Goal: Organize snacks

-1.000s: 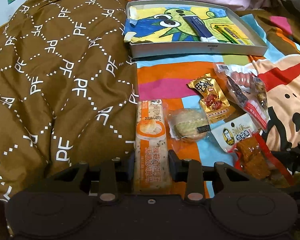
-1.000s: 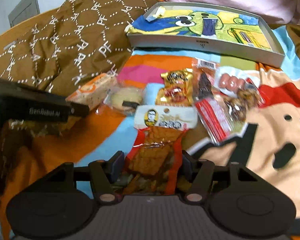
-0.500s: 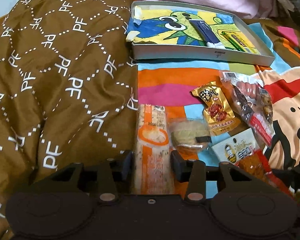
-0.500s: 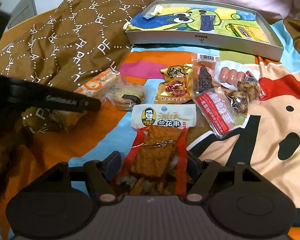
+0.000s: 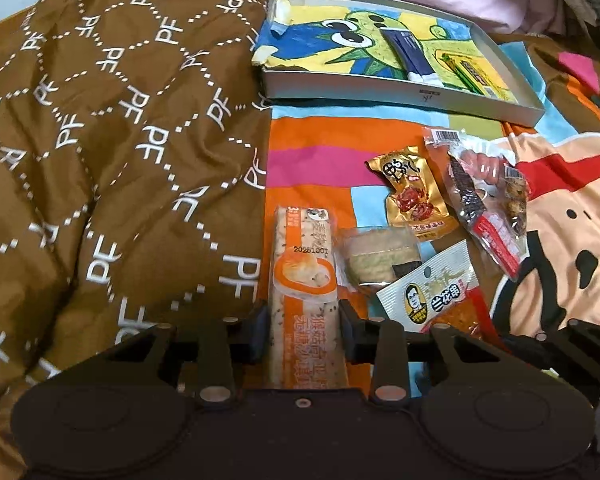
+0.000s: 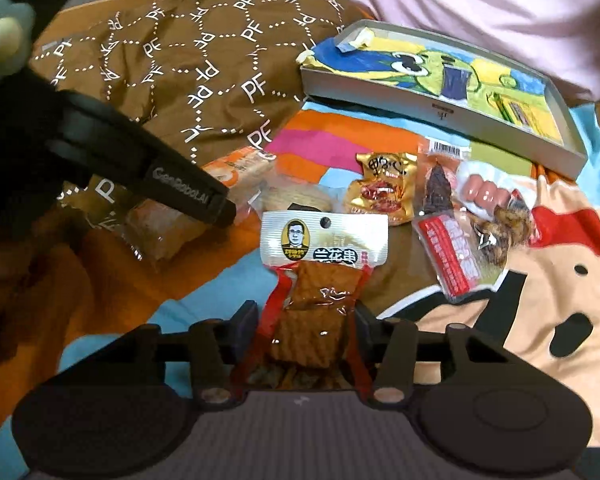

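Snacks lie scattered on the bright bedsheet [image 5: 312,148], short of the shallow grey tray [image 5: 404,96], which looks like their destination. Left gripper [image 5: 302,330] is closed on the long orange cracker pack [image 5: 304,276] at its near end (leaving the length free to swing forward). Right gripper [image 6: 305,330] is likewise clamped on the red tofu-skewer packet [image 6: 320,268], apparently lifting.

"PF" on quilt [image 5: 112,128]; gripper [image 6: 188,196] perhaps "GenRobot.AI"
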A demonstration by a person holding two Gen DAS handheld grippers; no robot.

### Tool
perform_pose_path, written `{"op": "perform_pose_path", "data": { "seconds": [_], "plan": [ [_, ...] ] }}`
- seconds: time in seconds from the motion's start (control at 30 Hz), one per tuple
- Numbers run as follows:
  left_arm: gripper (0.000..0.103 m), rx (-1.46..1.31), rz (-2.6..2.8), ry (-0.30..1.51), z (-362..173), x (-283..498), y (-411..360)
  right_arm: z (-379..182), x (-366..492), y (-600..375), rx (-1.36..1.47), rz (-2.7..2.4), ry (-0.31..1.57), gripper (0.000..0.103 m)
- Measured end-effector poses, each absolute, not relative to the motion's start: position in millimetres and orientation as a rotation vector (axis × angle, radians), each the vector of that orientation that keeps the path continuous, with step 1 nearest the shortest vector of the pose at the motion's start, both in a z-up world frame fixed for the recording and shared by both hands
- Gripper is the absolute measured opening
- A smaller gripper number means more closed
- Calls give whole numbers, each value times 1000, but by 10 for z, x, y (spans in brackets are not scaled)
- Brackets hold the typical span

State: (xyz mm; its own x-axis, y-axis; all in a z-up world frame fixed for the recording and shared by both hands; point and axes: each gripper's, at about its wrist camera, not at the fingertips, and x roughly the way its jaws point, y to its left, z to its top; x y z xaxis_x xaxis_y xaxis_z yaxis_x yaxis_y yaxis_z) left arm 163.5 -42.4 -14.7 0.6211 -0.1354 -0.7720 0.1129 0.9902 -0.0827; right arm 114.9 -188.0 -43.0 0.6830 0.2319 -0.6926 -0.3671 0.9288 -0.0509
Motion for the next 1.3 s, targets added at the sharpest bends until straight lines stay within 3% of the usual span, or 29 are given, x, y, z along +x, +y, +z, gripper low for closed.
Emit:
{"op": "perform_pose_path", "data": {
  "seconds": [0.5, 0.97, 1.3],
  "plan": [
    [36, -96, -101, 901, -31, 1294, -369, -318, 828, -1727, -385, 310, 581, 48],
    [36, -21, -105, 1006, -230, 1565, -499, -188, 838, -1799, -400, 272, 485, 48],
    [35, -104, -74, 957, 15, 1495, -417, -111, 851, -1799, -458, 246, 401, 47]
  ]
}}
